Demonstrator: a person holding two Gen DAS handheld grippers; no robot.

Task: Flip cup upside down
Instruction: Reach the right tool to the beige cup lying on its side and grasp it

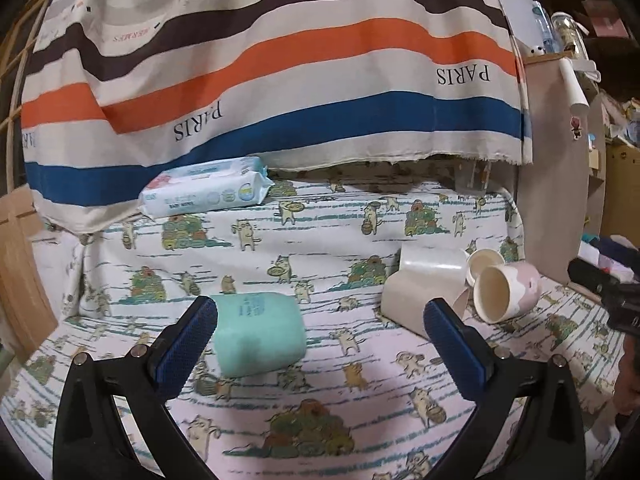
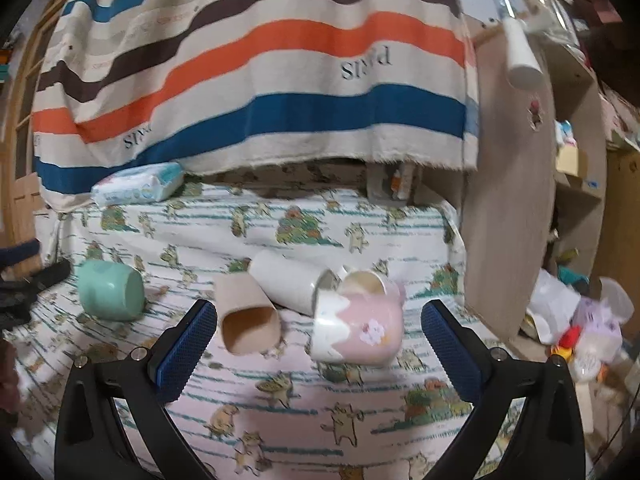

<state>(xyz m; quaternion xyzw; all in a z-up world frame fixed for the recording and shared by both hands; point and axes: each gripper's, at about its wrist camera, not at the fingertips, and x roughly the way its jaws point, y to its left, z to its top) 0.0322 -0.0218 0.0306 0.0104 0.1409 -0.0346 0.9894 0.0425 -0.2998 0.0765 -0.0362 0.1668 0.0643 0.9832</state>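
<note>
A mint green cup (image 1: 258, 332) lies on its side on the cat-print cloth, just ahead of my open left gripper (image 1: 320, 320), beside its left finger; it also shows in the right wrist view (image 2: 110, 296). A pink and white cup (image 2: 358, 326) lies on its side between the fingers of my open right gripper (image 2: 318, 322), a little ahead of them; it also shows in the left wrist view (image 1: 506, 290). Beside it lie a beige cup (image 2: 246, 314) and a white cup (image 2: 290, 282), both on their sides.
A pack of wet wipes (image 1: 206, 192) lies at the back left under a hanging striped cloth (image 1: 280, 60). A wooden shelf panel (image 2: 512, 200) stands at the right with clutter beyond it. The other gripper shows at the right edge of the left wrist view (image 1: 608, 284).
</note>
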